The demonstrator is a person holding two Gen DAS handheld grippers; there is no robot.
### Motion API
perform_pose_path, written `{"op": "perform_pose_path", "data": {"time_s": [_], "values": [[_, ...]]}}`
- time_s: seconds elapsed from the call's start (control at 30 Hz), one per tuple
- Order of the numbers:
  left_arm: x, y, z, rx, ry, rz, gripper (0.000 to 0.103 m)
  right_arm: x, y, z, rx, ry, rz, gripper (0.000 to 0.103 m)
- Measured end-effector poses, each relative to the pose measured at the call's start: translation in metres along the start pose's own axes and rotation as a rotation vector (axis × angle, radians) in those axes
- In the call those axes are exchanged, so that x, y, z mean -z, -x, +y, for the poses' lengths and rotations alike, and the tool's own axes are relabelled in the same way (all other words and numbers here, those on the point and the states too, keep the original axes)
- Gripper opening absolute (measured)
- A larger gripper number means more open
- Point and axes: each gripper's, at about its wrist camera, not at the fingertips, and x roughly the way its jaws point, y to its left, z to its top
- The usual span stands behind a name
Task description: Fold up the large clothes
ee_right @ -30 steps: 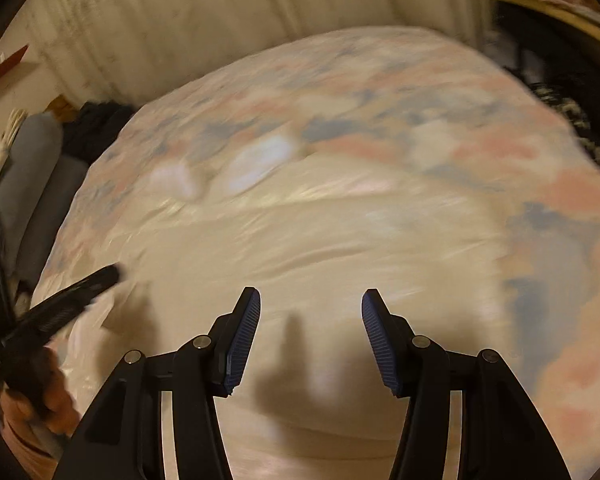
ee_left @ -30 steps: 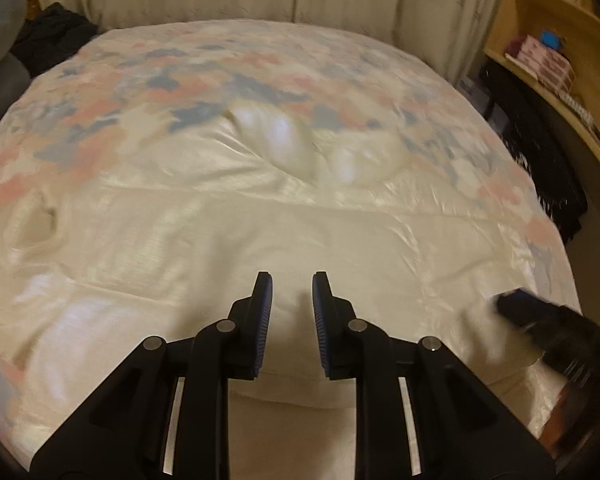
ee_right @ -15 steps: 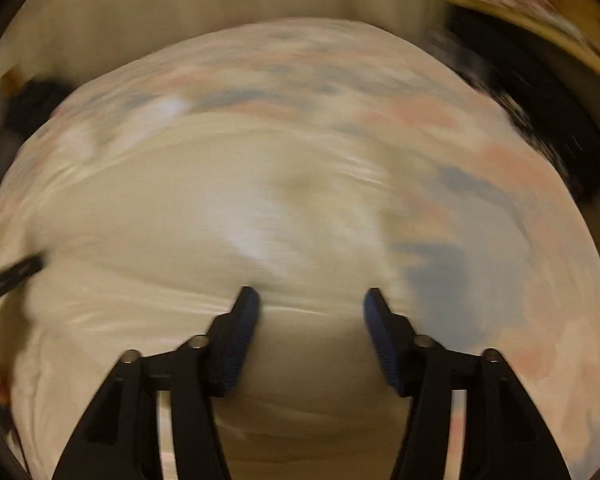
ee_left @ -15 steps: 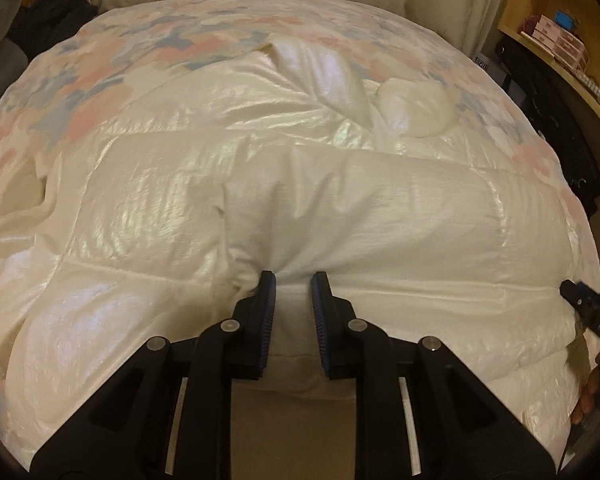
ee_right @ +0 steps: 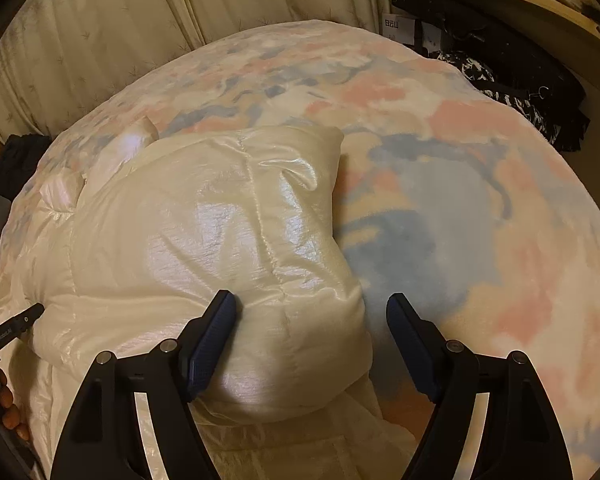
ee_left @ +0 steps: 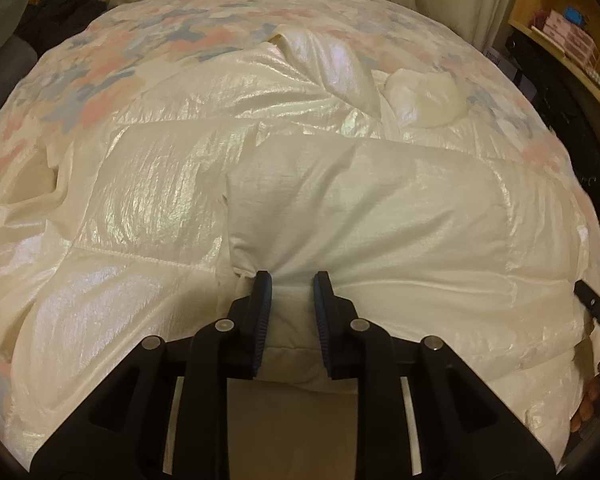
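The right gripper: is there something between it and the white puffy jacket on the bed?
Nothing visible. The right gripper is opening, and the white puffy jacket bulges directly between its fingers, with only the floral bedspread beside it.

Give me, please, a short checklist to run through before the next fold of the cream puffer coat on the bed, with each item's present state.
1. Left gripper pinching the coat: ok, fabric is bunched between its pads.
2. Right gripper free of the coat: ok, jaws opening, right pad clear of fabric.
3. Folded section lying flat on the bedspread: not ok, it is puffed up.
4. Hood tucked in: not ok, it sticks out at the far end.
5. Far sleeve folded in: cannot tell.
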Motion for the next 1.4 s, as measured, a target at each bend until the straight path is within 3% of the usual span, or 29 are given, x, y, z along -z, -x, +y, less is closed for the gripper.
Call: {"op": "perform_pose_path", "data": {"time_s": [0.1, 0.17, 0.23, 0.4, 0.57, 0.7, 0.8, 1.3, 1.4], "values": [[0.001, 0.0, -0.006, 0.007, -0.014, 0.003, 0.033, -0.003, -0.007, -0.004, 0.001, 0.001, 0.0, 0.079], [-0.001, 0.001, -0.005, 0.056, 0.016, 0.025, 0.051, -0.005, -0.014, -0.005, 0.006, 0.004, -0.001, 0.079], [-0.004, 0.003, -0.004, 0.086, 0.047, 0.027, 0.057, -0.005, -0.014, -0.004, 0.015, 0.007, -0.001, 0.079], [0.001, 0.018, -0.012, 0.059, 0.055, 0.01, 0.058, -0.006, -0.01, -0.003, 0.018, -0.002, 0.012, 0.079], [0.017, 0.056, -0.017, 0.01, 0.042, -0.055, 0.058, 0.005, 0.022, 0.01, -0.001, 0.038, -0.015, 0.077], [0.034, 0.09, -0.014, 0.059, 0.064, -0.077, 0.058, 0.02, 0.061, 0.029, -0.029, 0.067, -0.052, 0.077], [0.051, 0.12, -0.014, 0.044, 0.041, -0.121, 0.058, 0.032, 0.088, 0.041, -0.066, 0.073, -0.069, 0.077], [0.148, 0.255, -0.003, 0.064, -0.061, -0.291, 0.058, 0.14, 0.204, 0.1, -0.227, 0.132, -0.105, 0.077], [0.162, 0.271, 0.011, 0.062, -0.067, -0.29, 0.058, 0.161, 0.223, 0.119, -0.252, 0.165, -0.109, 0.077]]}}
